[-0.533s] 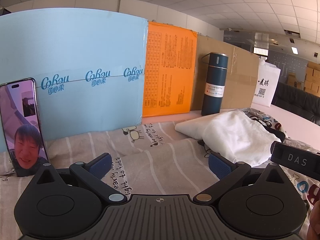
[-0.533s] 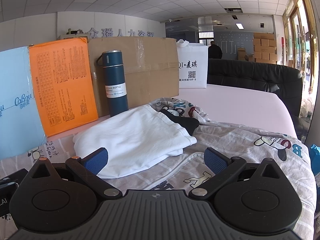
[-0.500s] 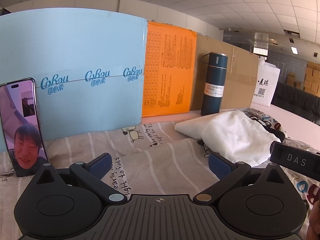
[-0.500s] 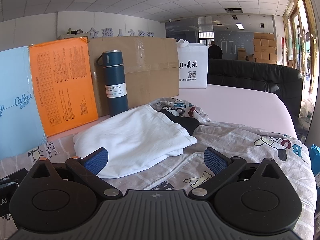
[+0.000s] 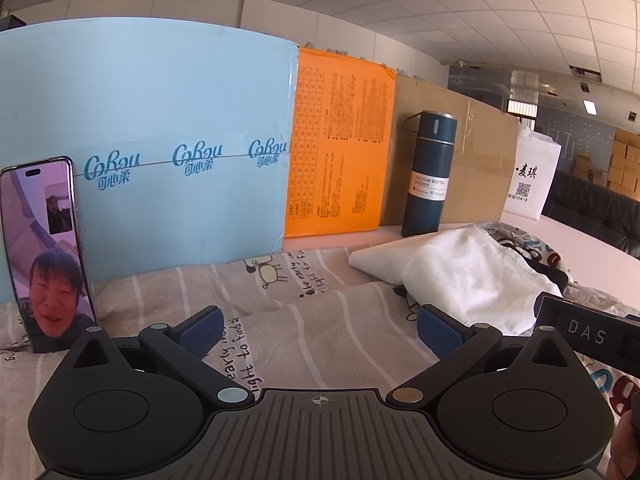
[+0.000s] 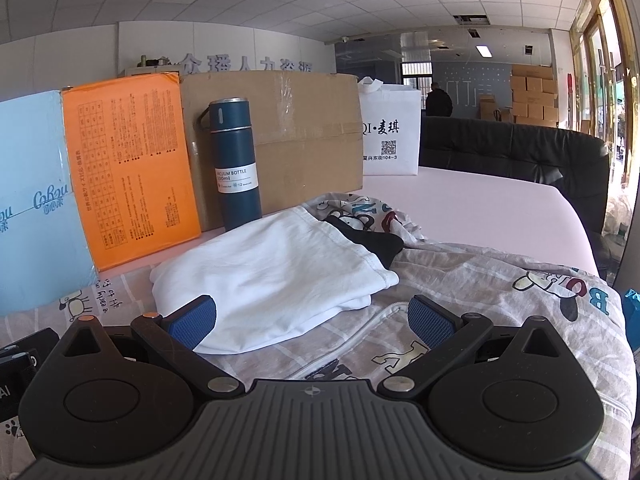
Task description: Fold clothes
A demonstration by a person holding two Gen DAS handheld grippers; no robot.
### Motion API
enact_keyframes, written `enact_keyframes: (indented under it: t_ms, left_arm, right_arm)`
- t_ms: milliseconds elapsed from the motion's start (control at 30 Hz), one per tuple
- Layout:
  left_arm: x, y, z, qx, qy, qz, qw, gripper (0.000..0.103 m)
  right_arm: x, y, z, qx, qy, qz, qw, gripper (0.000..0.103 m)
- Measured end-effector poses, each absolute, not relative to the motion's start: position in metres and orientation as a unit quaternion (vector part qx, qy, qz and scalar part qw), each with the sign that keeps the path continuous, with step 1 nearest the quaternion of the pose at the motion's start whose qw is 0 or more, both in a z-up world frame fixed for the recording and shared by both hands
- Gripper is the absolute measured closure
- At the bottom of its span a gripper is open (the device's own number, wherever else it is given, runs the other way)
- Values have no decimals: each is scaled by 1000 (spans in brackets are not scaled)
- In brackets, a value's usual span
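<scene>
Left gripper (image 5: 318, 330), lower centre: blue-padded fingers (image 5: 200, 330) spread wide, nothing between them. Beneath: striped cartoon-print cloth (image 5: 280, 312). Right of centre: white garment (image 5: 460, 268), loosely folded. Lower left: phone (image 5: 44, 252), upright, screen lit. Behind: blue board (image 5: 160, 140), orange board (image 5: 340, 144), cardboard (image 5: 480, 152), dark blue vacuum bottle (image 5: 430, 172). Far right: white bag (image 5: 532, 184).

The left black two-finger gripper (image 5: 318, 330) is held low and level, pointing forward. Its two blue ribbed pads (image 5: 199, 333) are spread wide apart, and nothing is held between them. The right black two-finger gripper (image 6: 311, 320) is held the same way, with its blue pads (image 6: 430, 320) also kept far apart and nothing gripped. A bit of the right gripper's body (image 5: 588, 338) is seen just beside the left one.
</scene>
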State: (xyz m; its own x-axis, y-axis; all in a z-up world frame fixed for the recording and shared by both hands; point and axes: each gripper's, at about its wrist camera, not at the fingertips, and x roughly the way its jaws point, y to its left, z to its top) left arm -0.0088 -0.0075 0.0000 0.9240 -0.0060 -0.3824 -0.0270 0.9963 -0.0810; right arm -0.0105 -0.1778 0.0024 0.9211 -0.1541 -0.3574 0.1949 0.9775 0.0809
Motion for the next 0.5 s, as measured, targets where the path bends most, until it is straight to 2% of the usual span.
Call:
enact_keyframes:
  t_ms: [500]
  left_arm:
    - [-8, -5, 2, -41, 196, 3, 980, 0]
  right_arm:
    - [-11, -179, 2, 57, 177, -83, 979, 0]
